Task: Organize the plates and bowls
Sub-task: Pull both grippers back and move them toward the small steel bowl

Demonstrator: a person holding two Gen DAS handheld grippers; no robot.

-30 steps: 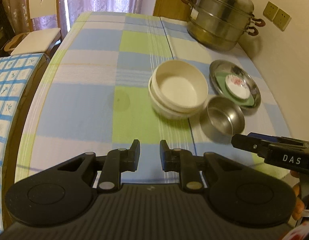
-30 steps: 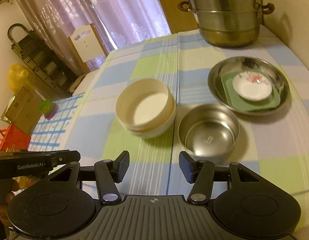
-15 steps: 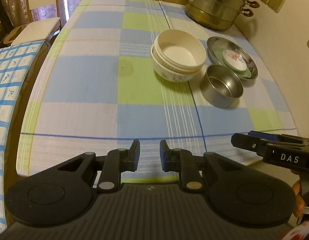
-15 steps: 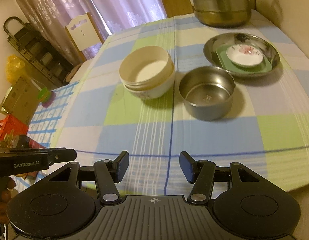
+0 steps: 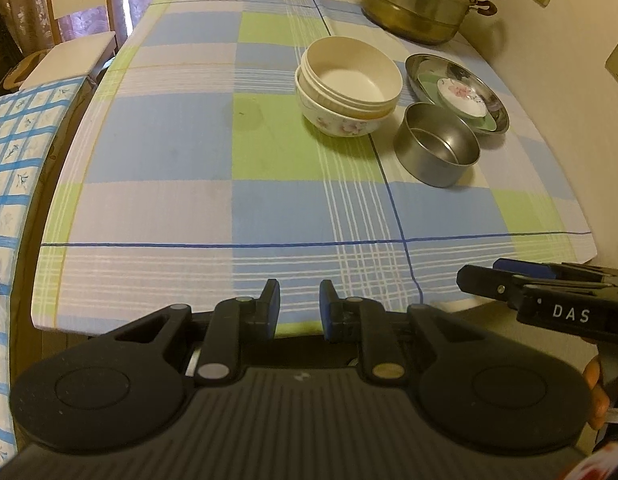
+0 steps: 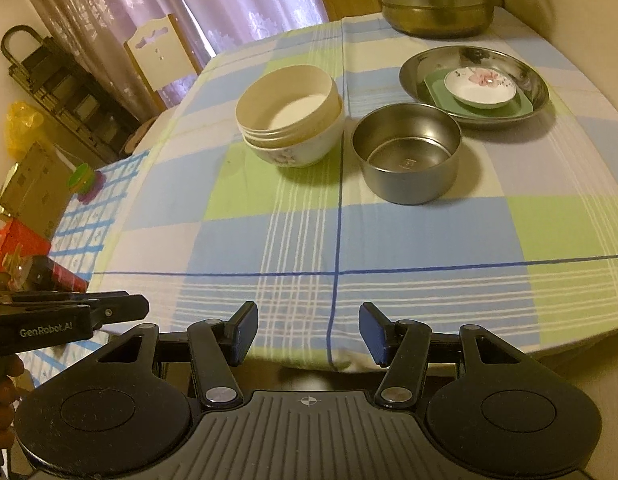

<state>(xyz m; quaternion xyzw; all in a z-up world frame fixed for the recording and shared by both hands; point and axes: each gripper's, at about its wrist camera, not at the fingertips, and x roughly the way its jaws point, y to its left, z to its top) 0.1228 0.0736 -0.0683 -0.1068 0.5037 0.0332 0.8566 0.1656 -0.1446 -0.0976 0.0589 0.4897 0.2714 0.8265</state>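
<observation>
The left gripper (image 5: 299, 304) is showing a narrow gap between its jaws, holding nothing; the right gripper (image 6: 307, 332) is standing about half open, also empty. Both are hovering at the bench's (image 5: 157, 216) near edge, touching nothing. Well ahead of them, the stacked cream bowls (image 6: 291, 120) are sitting just beside the steel bowl (image 6: 409, 152), with the steel plate (image 6: 525, 80) carrying a green dish (image 6: 521, 106) and small saucer (image 6: 479, 88) beyond. Open cloth is lying between grippers and dishes.
</observation>
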